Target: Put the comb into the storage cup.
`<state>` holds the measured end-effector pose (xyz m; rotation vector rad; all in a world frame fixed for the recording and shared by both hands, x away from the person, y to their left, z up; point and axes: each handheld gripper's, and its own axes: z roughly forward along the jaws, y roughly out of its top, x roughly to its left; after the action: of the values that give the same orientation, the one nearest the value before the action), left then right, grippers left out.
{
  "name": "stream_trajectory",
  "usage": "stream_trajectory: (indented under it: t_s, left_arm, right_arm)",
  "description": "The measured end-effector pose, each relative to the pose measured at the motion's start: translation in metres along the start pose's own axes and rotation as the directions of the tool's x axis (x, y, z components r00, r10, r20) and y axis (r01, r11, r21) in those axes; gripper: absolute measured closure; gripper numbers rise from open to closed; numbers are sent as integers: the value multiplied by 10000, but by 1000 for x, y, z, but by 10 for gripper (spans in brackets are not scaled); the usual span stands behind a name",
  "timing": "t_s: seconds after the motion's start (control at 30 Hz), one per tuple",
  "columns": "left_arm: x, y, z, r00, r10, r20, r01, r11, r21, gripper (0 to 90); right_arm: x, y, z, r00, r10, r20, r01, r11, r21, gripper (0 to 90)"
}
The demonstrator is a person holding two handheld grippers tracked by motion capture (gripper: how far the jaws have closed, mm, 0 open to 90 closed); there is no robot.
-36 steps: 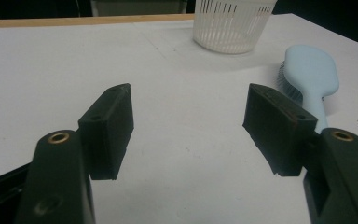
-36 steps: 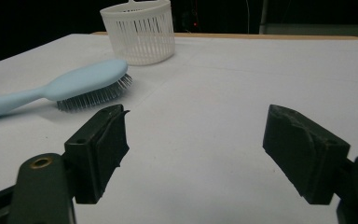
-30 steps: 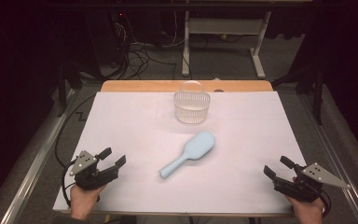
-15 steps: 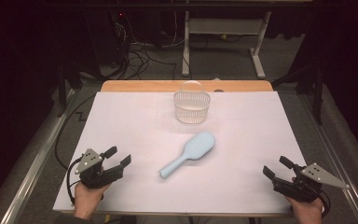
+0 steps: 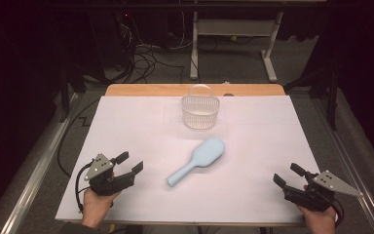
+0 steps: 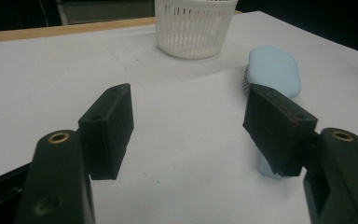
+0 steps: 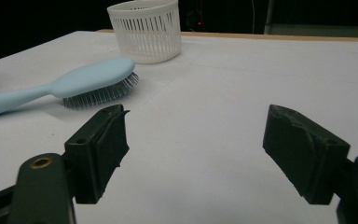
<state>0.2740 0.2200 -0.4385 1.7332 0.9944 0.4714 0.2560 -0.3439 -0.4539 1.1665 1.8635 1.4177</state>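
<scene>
Dim room; grey carpet floor [image 5: 233, 63], tangled black cables [image 5: 143, 61], white desk frame [image 5: 233, 36] behind white-covered table [image 5: 126, 126].

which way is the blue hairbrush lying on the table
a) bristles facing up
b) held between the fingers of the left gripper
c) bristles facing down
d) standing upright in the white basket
c: in the right gripper view the hairbrush lies flat with its smooth back up and its bristles against the white table cover, apart from the basket.
</scene>
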Motion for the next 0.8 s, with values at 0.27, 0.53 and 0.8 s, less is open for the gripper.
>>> stream_trajectory:
  t_s: [0.27,0.53,0.8]
  left_arm:
    - [-4,2,1,9999,24,110,-23,10000,-81,323]
    - [-10,2,6,9996,91,261,-91,10000,-7,323]
    - [-16,3,11,9990,222,389,-218,9997,-94,322]
  right_arm:
    - [1,0,-2,10000,-54,67,55,10000,-50,227]
    - [0,0,-3,10000,2,83,-1,10000,-79,228]
    - [0,0,-3,9999,-53,102,54,9999,-126,232]
